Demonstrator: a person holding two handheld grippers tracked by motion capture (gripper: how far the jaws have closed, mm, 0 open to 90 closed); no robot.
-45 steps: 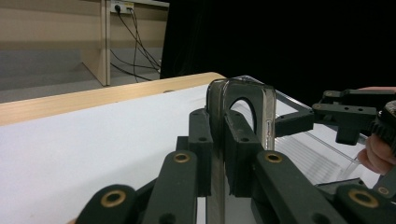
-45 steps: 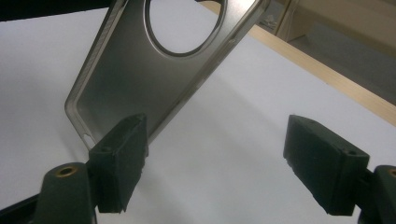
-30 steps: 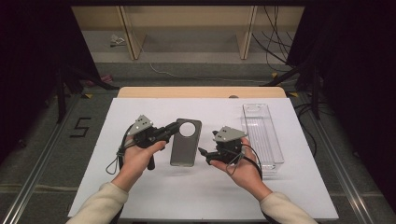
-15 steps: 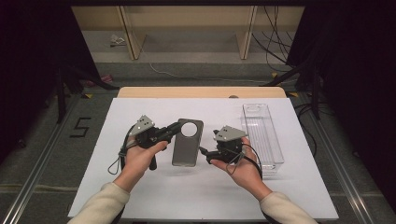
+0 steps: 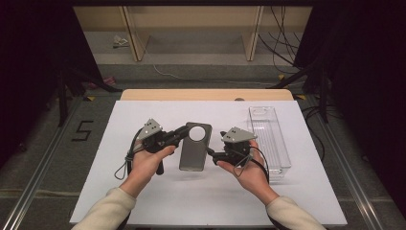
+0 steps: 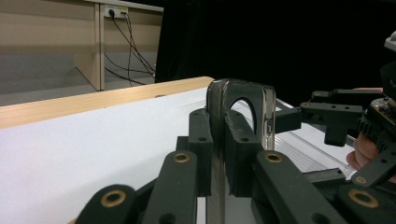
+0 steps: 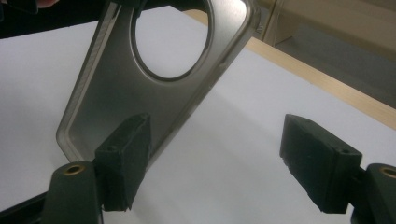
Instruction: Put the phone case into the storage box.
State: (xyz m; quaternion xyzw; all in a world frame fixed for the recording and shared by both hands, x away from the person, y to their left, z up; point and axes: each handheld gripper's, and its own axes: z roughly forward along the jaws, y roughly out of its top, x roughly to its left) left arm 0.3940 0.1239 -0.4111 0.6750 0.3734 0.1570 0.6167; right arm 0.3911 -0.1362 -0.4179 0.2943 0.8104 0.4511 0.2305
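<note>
The left gripper [image 5: 184,132] clamps the case [image 5: 195,152] by its top edge, lifted above the white table [image 5: 143,201]. The right gripper [image 5: 214,154], jaws apart and just narrowing, flanks its right edge; the clear tray [image 5: 270,139] sits just right.

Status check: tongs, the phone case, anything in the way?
Left tongs shut on the grey phone case, holding it above the white table. Right tongs open, closing a little, case edge between them. Clear tray off to the side, path clear.

Glossy, probably plastic phone case [image 5: 194,147]

phone case [image 7: 140,93] top cut off
</note>
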